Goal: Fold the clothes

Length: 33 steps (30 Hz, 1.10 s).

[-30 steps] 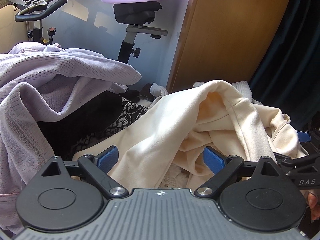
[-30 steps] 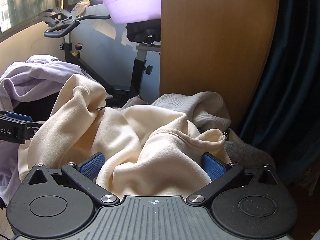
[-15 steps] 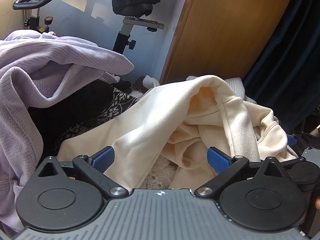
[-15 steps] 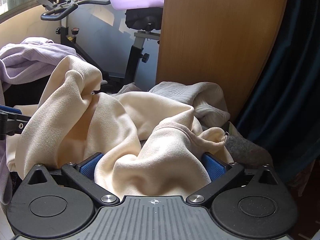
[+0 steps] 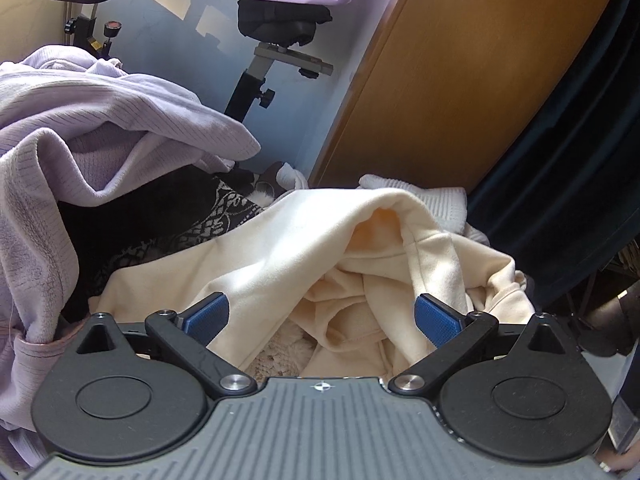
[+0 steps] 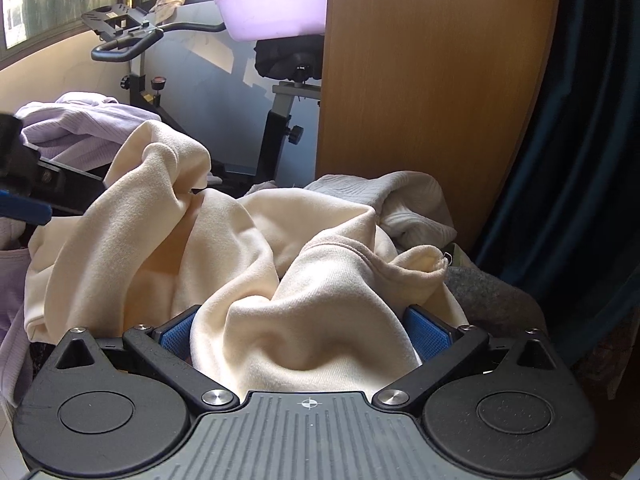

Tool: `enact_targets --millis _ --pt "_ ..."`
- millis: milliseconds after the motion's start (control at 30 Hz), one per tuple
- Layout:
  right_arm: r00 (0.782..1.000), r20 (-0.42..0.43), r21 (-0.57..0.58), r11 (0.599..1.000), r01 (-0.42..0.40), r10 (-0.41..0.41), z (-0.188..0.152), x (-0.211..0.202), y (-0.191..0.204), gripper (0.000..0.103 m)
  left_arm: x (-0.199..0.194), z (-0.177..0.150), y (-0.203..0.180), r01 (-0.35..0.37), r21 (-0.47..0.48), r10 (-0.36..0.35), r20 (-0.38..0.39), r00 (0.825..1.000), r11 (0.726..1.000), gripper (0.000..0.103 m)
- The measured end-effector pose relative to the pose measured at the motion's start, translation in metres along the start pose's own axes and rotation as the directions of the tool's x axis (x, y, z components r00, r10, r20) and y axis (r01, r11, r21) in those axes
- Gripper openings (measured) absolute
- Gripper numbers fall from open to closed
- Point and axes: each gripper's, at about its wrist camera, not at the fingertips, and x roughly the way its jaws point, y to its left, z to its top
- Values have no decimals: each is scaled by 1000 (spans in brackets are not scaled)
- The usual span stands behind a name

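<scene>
Your left gripper [image 5: 320,316] has its jaws wide open around the cream sweatshirt [image 5: 288,256]; your right gripper [image 6: 304,334], jaws also spread, straddles a bunched fold, lavender sweater [image 5: 80,128] far left.

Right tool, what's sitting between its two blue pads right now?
A thick bunched fold of the cream sweatshirt fills the gap between the right tool's blue pads. The right wrist view shows this.

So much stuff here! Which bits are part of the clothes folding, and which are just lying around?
Part of the job:
cream sweatshirt
lilac knit top
white knit garment
left gripper
right gripper

Just lying about:
exercise bike
purple basin
wooden panel
dark curtain
</scene>
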Motion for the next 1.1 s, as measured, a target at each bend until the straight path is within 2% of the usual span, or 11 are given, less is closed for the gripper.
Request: enact_targets --millis 133,333,367,467,500,600,733,933,1000,1067,1100 --pt "998 20 52 997 -55 54 2 -22 -23 102 4 10 -16 96 -18 -97 -13 995 995 101" --pt "995 78 191 978 -84 70 0 -44 -64 102 30 5 -54 125 63 -123 -32 992 990 96" --pt "993 99 210 973 -91 71 -1 -47 -71 102 35 3 -58 110 61 -108 -41 993 992 90" --pt "986 134 310 941 -134 96 -4 -48 -98 102 39 -2 -62 13 42 -12 -27 1000 999 46" --pt "986 128 341 929 -147 109 -4 -44 -106 102 36 -3 -60 -17 26 17 -10 1000 1000 24" --pt "987 110 388 909 -155 121 -5 -30 -123 102 7 -5 -44 -53 -19 54 83 995 998 10" --pt "982 67 362 912 -191 179 -5 -10 -118 102 -40 -11 -23 -180 -67 190 222 956 981 9" --pt "961 11 310 913 -266 276 -8 7 -91 99 -114 -24 41 -289 -370 417 336 845 883 8" --pt "945 16 269 909 -320 328 -6 2 -77 78 -126 -32 57 -314 -413 461 327 825 855 8" --pt "937 10 185 920 -345 349 -1 -5 -60 41 -135 -39 68 -334 -436 490 316 813 835 8" --pt "936 6 131 928 -350 352 2 -9 -50 33 -137 -42 71 -334 -441 492 315 811 833 8"
